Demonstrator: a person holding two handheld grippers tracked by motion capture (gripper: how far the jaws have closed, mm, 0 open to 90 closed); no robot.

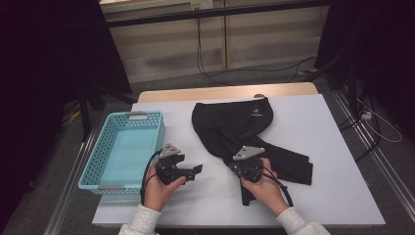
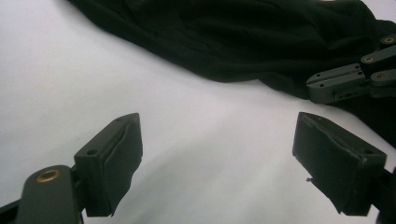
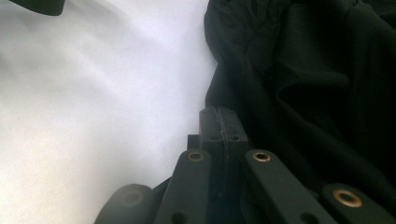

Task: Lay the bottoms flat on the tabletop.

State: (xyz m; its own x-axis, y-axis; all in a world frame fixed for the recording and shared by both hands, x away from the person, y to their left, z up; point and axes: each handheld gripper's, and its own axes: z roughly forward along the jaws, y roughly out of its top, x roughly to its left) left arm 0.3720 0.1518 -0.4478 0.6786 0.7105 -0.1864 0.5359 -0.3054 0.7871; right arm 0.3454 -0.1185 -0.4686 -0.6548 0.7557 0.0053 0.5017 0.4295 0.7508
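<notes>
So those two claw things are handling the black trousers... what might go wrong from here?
1. The right gripper has its jaws shut at the edge of the black trousers. Whether cloth is caught between them is hard to tell, so a lift might bring up nothing.
2. The trousers lie twisted, one leg crossing the other; pulling one spot may drag the whole bundle.
3. The left gripper is open over bare table, so the cloth has no second hold yet.

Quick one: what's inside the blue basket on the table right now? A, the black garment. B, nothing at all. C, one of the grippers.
B: the blue basket shows only its bare floor in the high view, while the black garment lies on the white table beside it.
</notes>
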